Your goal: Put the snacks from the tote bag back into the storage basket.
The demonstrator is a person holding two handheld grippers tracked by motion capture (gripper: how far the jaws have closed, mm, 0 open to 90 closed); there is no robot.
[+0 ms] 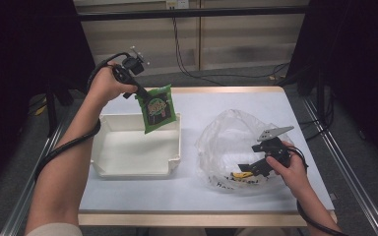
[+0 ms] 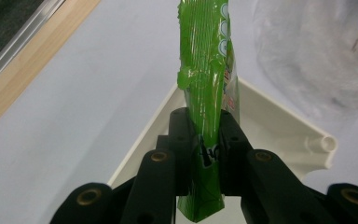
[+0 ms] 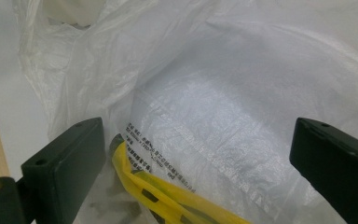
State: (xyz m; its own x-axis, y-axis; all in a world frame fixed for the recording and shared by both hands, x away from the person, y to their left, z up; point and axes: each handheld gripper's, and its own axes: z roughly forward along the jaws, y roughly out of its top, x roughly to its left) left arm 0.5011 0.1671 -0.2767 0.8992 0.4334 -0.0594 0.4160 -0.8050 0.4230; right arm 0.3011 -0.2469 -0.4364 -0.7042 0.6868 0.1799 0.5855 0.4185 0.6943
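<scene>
While the left gripper (image 1: 145,98) is clamping its two black jaws on the top edge of the flat green foil snack packet (image 1: 156,108), the packet is hanging straight down from that grip, long axis upright, with its lower end dangling just above the far right corner of the shallow white rectangular plastic tray (image 1: 128,169). Seen in the left gripper view, the left gripper (image 2: 205,140) is squeezing the packet (image 2: 207,70) edge-on between its pads, and the tray's rim (image 2: 270,116) is lying directly beyond and under it, so the drop point is already below the packet rather than off to a side. Judging from this, the coming move is turning on one relation: the packet is over the tray's far right corner, and the tray's bare floor is lying nearer the person and to the left of that corner, so a short carry inward before letting go looks safer than releasing at the rim. To the right of the tray, well apart from it, the right gripper (image 1: 256,166) is resting inside the mouth of the crumpled clear plastic bag (image 1: 226,132), its jaws standing wide apart and gripping nothing. A yellow wrapped item (image 3: 168,196) is lying inside the bag beside its left jaw.
</scene>
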